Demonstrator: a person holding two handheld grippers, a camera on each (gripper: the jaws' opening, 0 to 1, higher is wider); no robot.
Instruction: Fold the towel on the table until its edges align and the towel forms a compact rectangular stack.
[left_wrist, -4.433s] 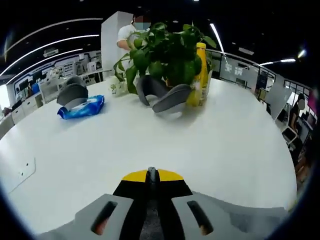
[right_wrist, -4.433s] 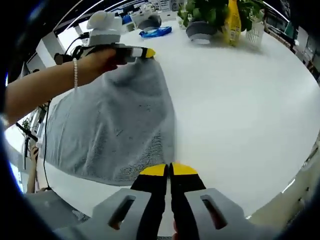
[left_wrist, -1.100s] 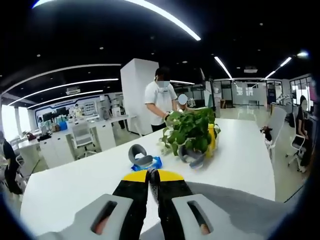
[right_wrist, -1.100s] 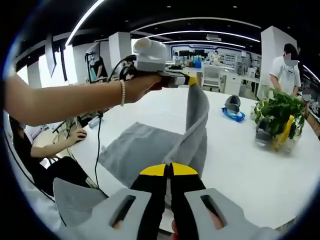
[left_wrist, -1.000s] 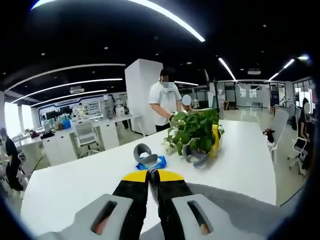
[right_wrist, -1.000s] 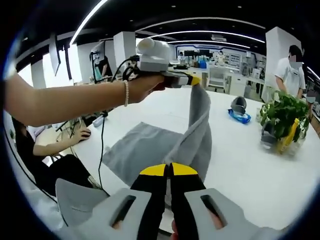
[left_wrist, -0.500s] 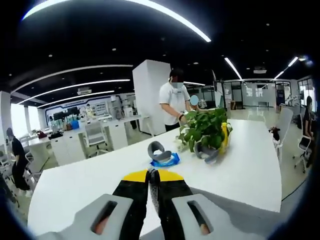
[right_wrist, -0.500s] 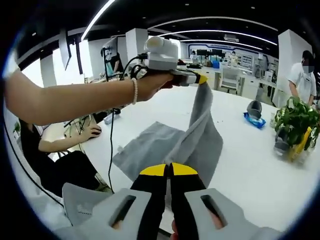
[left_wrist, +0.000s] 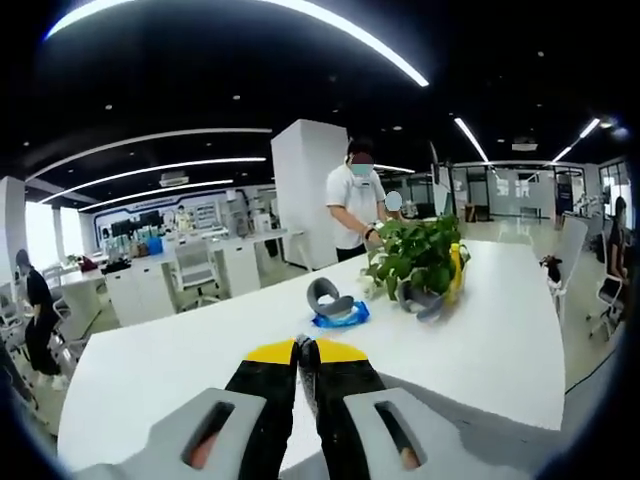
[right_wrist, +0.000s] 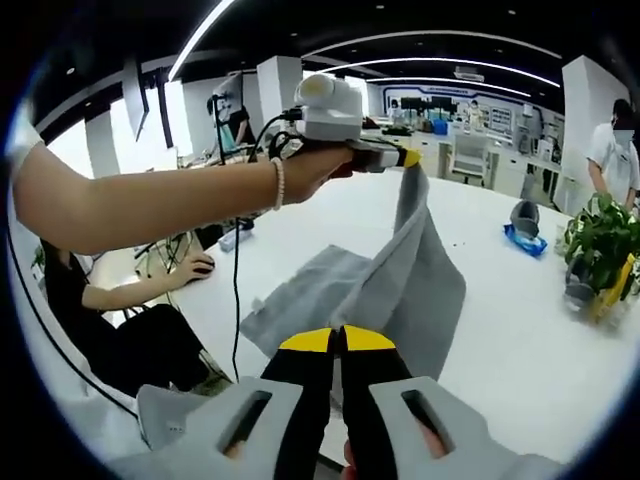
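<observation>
Left hand-held gripper (right_wrist: 408, 158) raised above the desk (right_wrist: 520, 330), jaws closed on a corner of the grey towel (right_wrist: 400, 280); same hand-held gripper from its own view (left_wrist: 306, 350) with yellow-tipped jaws pressed together, a thin strip of grey cloth pinched between them, more grey cloth beneath. Held by a hand (right_wrist: 310, 165) with a beaded bracelet at the wrist

Right hand-held gripper (right_wrist: 338, 342) low at the near edge, yellow tips together, gripping the towel's near edge where the cloth runs down behind the jaws

Towel stretched between the two grips: one part hanging steeply from the raised corner, the rest lying flat on the white desk to the left in the right gripper view, one fold line between hanging and flat parts

Farther along the desk in the left gripper view: a potted plant (left_wrist: 418, 255), a yellow bottle (left_wrist: 457, 270) just beside it, a grey curved object (left_wrist: 322, 293) touching a blue packet (left_wrist: 342, 317), another grey curved object (left_wrist: 418, 300) in front of the plant

Standing person in a white shirt (left_wrist: 356, 210) behind the plant. Seated person (right_wrist: 110, 310) at the left of the right gripper view, beside a black cable hanging over the desk edge
</observation>
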